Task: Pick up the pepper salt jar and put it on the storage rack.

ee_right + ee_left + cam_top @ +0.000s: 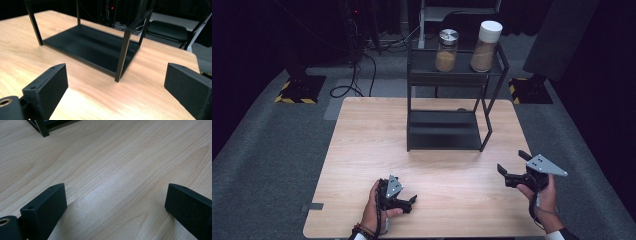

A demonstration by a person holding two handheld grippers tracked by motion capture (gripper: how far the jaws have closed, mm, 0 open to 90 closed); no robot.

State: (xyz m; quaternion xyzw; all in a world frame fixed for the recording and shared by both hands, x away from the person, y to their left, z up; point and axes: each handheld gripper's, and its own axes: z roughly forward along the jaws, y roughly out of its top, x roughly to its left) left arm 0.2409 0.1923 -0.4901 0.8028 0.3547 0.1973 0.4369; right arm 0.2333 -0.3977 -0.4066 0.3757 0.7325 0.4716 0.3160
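Left claw (408, 200) wide open, empty, right claw (512, 169) same, above table (362, 150)

Readable text: none in any view
Clear glass jar with silver metal lid (446, 50): brown contents; no label legible
Taller clear jar with white plastic lid (485, 46): brown contents; no label legible
Black metal two-tier shelf rack (452, 80): no brand or number to be made out
Yellow-and-black striped floor bases (298, 90): hazard stripes, no words
Light wooden tabletop (362, 150): bare grain; no markings
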